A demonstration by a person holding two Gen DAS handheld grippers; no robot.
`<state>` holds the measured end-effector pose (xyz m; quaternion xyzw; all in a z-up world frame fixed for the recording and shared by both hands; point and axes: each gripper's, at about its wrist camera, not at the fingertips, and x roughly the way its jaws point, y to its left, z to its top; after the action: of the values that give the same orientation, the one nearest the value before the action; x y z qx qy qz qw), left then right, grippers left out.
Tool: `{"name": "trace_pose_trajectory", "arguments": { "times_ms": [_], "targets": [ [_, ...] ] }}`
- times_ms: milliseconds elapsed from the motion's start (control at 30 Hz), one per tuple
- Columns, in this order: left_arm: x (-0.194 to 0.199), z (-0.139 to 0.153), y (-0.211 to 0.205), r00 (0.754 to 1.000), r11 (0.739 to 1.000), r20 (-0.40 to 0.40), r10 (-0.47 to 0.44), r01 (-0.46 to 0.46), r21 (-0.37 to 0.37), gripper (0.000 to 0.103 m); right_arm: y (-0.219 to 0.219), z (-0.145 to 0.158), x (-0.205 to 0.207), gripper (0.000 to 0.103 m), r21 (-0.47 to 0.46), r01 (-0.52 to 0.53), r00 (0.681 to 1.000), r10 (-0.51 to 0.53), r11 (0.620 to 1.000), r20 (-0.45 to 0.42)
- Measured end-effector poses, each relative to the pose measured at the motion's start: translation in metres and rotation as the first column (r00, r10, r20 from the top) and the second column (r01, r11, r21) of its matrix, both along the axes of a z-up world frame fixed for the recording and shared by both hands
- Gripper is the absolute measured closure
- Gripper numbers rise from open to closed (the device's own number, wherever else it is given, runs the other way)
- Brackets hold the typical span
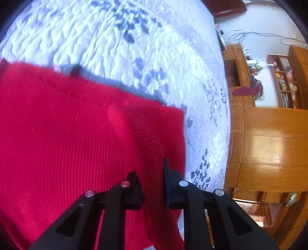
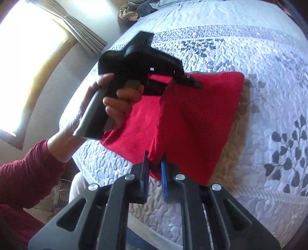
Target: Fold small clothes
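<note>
A small red knit garment [image 2: 184, 119] is held up over a quilted bed [image 2: 259, 63]. My right gripper [image 2: 155, 159] is shut on its near edge. In the right wrist view my left gripper [image 2: 192, 81], held in a hand, grips the garment's far top edge. In the left wrist view the left gripper [image 1: 152, 173] has the red garment [image 1: 67, 138] pinched between its fingers, with a fold bunched there. A tan furry patch [image 2: 231, 157] shows beneath the garment.
The bedspread [image 1: 115, 38] is white with grey leaf patterns. Wooden cabinets and shelves [image 1: 269, 134] stand beyond the bed edge. A bright window with curtains [image 2: 38, 48] is at the left. Pillows or clothes [image 2: 142, 7] lie at the bed's far end.
</note>
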<state>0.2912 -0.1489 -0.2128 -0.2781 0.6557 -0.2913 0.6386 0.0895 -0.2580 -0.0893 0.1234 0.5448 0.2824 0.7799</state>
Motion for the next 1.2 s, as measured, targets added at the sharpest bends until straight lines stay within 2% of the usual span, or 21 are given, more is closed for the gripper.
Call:
{"name": "trace_pose_trajectory", "arguments": {
  "times_ms": [133, 300, 533, 633, 833, 967, 1100, 1167, 1200],
  "targets": [
    [0.002, 0.026, 0.016, 0.998, 1.0, 0.057, -0.007, 0.006, 0.02, 0.087, 0.03, 0.004, 0.003, 0.094, 0.025, -0.045, 0.999, 0.045, 0.999, 0.008],
    [0.005, 0.063, 0.055, 0.988, 0.996, 0.152, -0.002, -0.012, 0.089, 0.087, 0.086, 0.015, 0.014, 0.093, 0.062, -0.127, 0.991, 0.125, 0.99, 0.036],
    [0.01, 0.078, 0.136, 0.979, 0.98, 0.205, 0.019, -0.06, 0.191, 0.087, 0.156, 0.008, 0.032, 0.094, 0.102, -0.217, 0.976, 0.214, 0.971, 0.035],
    [0.011, 0.066, 0.158, 0.979, 0.972, 0.201, 0.018, -0.064, 0.226, 0.087, 0.181, -0.008, 0.036, 0.094, 0.096, -0.239, 0.971, 0.24, 0.966, 0.005],
    [0.006, 0.017, 0.176, 0.987, 0.946, 0.163, 0.005, -0.058, 0.32, 0.087, 0.219, -0.053, 0.039, 0.094, 0.024, -0.272, 0.959, 0.273, 0.962, -0.081],
    [0.003, 0.0, 0.187, 0.987, 0.95, 0.162, 0.026, -0.075, 0.304, 0.086, 0.23, -0.075, 0.044, 0.093, 0.008, -0.269, 0.956, 0.268, 0.963, -0.12],
    [-0.003, 0.0, 0.192, 0.983, 0.952, 0.179, 0.03, -0.083, 0.294, 0.079, 0.223, -0.076, 0.042, 0.078, 0.044, -0.267, 0.953, 0.271, 0.963, -0.133],
    [-0.012, 0.004, 0.191, 0.982, 0.952, 0.19, 0.019, -0.076, 0.298, 0.072, 0.212, -0.064, 0.035, 0.076, 0.024, -0.264, 0.958, 0.265, 0.964, -0.11],
    [-0.016, 0.004, 0.191, 0.982, 0.953, 0.187, 0.014, -0.07, 0.296, 0.069, 0.204, -0.058, 0.032, 0.07, 0.019, -0.26, 0.96, 0.26, 0.965, -0.103]
  ]
}}
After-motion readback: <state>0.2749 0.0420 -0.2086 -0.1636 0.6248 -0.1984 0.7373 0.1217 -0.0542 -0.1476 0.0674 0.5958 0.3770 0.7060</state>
